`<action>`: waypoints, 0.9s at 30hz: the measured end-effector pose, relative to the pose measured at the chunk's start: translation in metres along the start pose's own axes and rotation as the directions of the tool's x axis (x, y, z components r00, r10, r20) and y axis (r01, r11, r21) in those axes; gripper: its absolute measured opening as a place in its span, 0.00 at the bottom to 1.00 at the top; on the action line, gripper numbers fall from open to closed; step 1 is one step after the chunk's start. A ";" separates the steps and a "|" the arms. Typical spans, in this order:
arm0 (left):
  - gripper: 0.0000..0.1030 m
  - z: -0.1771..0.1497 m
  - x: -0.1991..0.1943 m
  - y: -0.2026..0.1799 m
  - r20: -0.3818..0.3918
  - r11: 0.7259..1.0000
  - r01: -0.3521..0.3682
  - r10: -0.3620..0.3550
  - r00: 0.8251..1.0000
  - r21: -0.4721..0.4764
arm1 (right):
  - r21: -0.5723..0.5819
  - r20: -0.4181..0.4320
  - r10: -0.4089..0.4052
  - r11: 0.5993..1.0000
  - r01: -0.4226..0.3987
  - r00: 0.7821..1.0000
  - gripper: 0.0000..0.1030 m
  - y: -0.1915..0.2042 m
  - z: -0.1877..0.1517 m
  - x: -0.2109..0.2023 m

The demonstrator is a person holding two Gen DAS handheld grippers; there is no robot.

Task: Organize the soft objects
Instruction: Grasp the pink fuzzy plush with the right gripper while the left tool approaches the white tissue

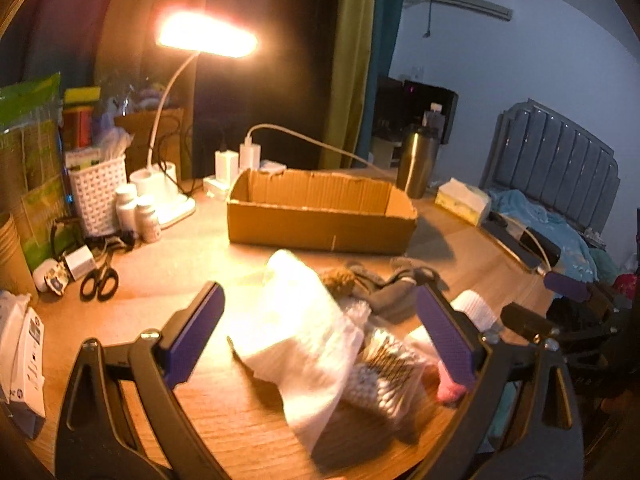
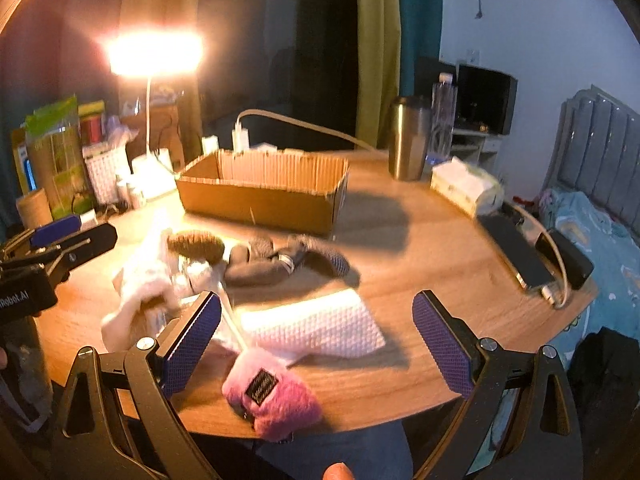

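On the round wooden tabletop (image 2: 420, 248) a loose heap of soft objects lay in front of an open cardboard box (image 1: 320, 216); the box stood upright near the middle, and nothing could be seen inside it from either view. Over the near part of the heap hovered the left gripper (image 1: 320, 340), its purple pads spread wide and holding nothing; between them showed a crumpled white cloth (image 1: 296, 328), blurred, with a clear bag of patterned fabric (image 1: 384, 364) just beside it and partly under it. Beyond the cloth lay a brown fuzzy piece (image 1: 338, 280) and some dark grey socks (image 1: 392, 288), touching one another, between the cloth and the box.

The right gripper (image 2: 316, 340) was likewise wide apart and empty; a folded white waffle towel (image 2: 316, 324) lay flat on the tabletop between its pads, and a pink fluffy item (image 2: 272, 400) with a small dark label sat at the near edge, partly on the towel's corner. The left gripper's tip appeared at the far left of the right wrist view, near the white cloth.

A lit desk lamp (image 1: 206, 36) stood to the left of the box; black scissors (image 1: 99, 280) lay further left; a steel tumbler (image 1: 416, 160) and a tissue pack (image 1: 464, 200) stood to the right of the box.
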State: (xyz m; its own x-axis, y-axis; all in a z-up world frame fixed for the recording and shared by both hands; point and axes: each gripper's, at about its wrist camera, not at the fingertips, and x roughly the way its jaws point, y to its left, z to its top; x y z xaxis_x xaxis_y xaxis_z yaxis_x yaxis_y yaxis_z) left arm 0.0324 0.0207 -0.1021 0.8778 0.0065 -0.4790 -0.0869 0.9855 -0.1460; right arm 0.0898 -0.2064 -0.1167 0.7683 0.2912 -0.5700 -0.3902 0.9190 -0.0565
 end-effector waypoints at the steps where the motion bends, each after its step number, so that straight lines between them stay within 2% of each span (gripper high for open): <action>1: 0.94 -0.002 0.002 0.000 -0.008 1.000 -0.001 0.001 1.000 -0.001 | -0.001 -0.014 0.005 1.000 -0.005 1.000 0.95 0.000 -0.003 0.003; 19: 0.94 -0.024 0.027 0.003 -0.126 1.000 -0.019 0.018 0.992 -0.008 | 0.013 -0.187 0.078 0.997 -0.077 0.979 0.95 0.007 -0.039 0.045; 21: 0.94 -0.026 0.029 0.004 -0.135 1.000 -0.022 0.021 0.991 -0.008 | 0.012 -0.198 0.083 0.997 -0.082 0.977 0.77 0.007 -0.040 0.048; 23: 0.94 -0.026 0.030 0.004 -0.140 1.000 -0.025 0.024 0.990 -0.007 | 0.013 -0.203 0.098 0.995 -0.098 0.974 0.70 0.007 -0.041 0.050; 25: 0.94 -0.025 0.032 0.003 -0.142 1.000 -0.030 0.029 0.989 -0.002 | 0.005 -0.199 0.107 0.994 -0.108 0.974 0.59 0.009 -0.041 0.050; 26: 0.94 -0.025 0.033 0.003 -0.144 1.000 -0.030 0.030 0.989 0.001 | 0.003 -0.196 0.115 0.993 -0.116 0.974 0.46 0.010 -0.040 0.049; 27: 0.94 -0.025 0.035 0.002 -0.148 1.000 -0.031 0.031 0.988 0.005 | 0.000 -0.194 0.119 0.993 -0.121 0.974 0.44 0.010 -0.040 0.049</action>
State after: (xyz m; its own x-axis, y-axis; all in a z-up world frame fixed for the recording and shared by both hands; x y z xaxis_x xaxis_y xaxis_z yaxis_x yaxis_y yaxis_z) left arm 0.0509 0.0190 -0.1406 0.7953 0.0119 -0.6062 -0.1117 0.9856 -0.1272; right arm 0.1027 -0.1932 -0.1777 0.6034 0.3415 -0.7206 -0.4804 0.8769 0.0132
